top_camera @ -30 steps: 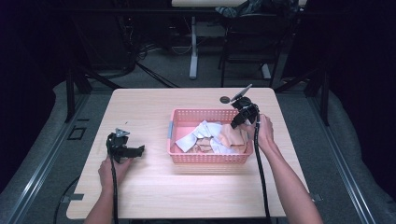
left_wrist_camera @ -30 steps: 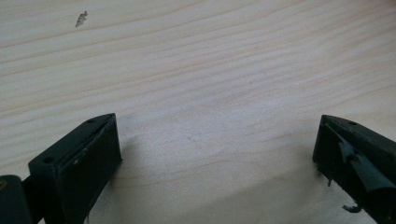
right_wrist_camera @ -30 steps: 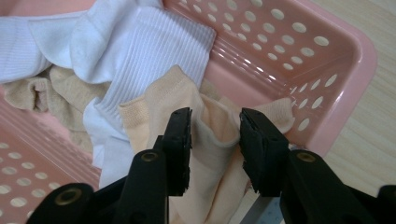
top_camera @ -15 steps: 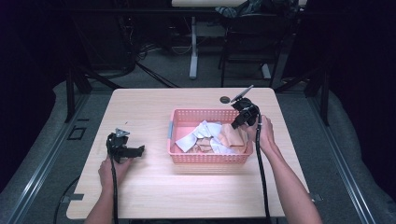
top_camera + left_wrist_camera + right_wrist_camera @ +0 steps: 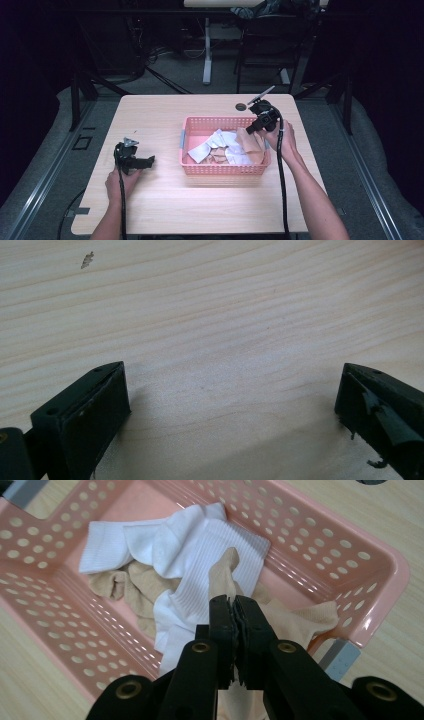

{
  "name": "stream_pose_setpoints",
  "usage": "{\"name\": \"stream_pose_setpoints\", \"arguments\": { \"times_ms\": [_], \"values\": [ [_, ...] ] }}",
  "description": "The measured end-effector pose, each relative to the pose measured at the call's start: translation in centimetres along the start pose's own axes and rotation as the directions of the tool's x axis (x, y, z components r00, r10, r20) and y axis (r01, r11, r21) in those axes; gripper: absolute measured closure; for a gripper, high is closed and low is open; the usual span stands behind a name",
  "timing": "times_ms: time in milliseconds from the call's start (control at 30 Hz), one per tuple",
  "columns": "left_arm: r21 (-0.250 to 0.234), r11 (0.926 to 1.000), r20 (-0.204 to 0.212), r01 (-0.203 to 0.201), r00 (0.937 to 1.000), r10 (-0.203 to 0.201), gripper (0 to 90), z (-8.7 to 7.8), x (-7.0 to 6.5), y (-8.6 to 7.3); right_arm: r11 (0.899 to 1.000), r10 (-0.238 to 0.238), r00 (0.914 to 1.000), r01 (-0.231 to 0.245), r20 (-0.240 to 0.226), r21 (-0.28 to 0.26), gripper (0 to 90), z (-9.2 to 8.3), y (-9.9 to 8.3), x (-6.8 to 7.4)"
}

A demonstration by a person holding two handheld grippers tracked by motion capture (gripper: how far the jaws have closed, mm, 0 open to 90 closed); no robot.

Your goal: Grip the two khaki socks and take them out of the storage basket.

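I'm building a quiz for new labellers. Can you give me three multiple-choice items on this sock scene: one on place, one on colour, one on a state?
1. Where do the socks lie?
A. in the basket
B. on the bare table
C. on the floor

2. What colour is the basket?
A. blue
B. pink
C. green

3. How is the right tool?
A. wide open
B. shut on a white sock
C. shut on a beige sock

Key:
1 A: the socks sit inside the basket.
2 B: its walls are pink.
3 C: the right tool pinches the beige sock.

White socks [image 5: 190, 555] hide most of the beige sock [image 5: 135, 587] beneath them.
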State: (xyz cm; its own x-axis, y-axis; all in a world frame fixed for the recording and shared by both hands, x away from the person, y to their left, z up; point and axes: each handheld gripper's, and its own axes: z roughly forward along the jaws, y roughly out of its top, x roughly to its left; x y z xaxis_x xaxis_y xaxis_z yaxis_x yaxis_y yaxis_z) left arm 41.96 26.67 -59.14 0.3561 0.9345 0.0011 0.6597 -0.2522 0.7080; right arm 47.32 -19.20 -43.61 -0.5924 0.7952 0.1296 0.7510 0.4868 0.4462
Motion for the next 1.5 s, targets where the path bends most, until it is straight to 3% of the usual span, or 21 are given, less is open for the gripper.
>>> {"name": "stream_pose_setpoints", "arguments": {
  "times_ms": [433,1033,1500],
  "values": [
    [0.000,1.0000,0.000,-0.002,1.0000,0.002,0.5,0.0,0.0,0.0,0.998,-0.006,0.9991,0.003,-0.043,-0.060,86.3,-2.6,-0.2,0.7],
    [-0.001,1.0000,0.000,-0.003,1.0000,0.003,0.5,0.0,0.0,0.0,0.994,-0.048,0.9982,0.044,-0.036,-0.104,86.3,-5.1,1.1,1.8],
    [-0.001,1.0000,0.000,-0.003,1.0000,0.003,0.5,0.0,0.0,0.0,0.990,-0.054,0.9985,0.053,-0.009,-0.132,86.4,-7.1,1.9,1.5]
  ]
}}
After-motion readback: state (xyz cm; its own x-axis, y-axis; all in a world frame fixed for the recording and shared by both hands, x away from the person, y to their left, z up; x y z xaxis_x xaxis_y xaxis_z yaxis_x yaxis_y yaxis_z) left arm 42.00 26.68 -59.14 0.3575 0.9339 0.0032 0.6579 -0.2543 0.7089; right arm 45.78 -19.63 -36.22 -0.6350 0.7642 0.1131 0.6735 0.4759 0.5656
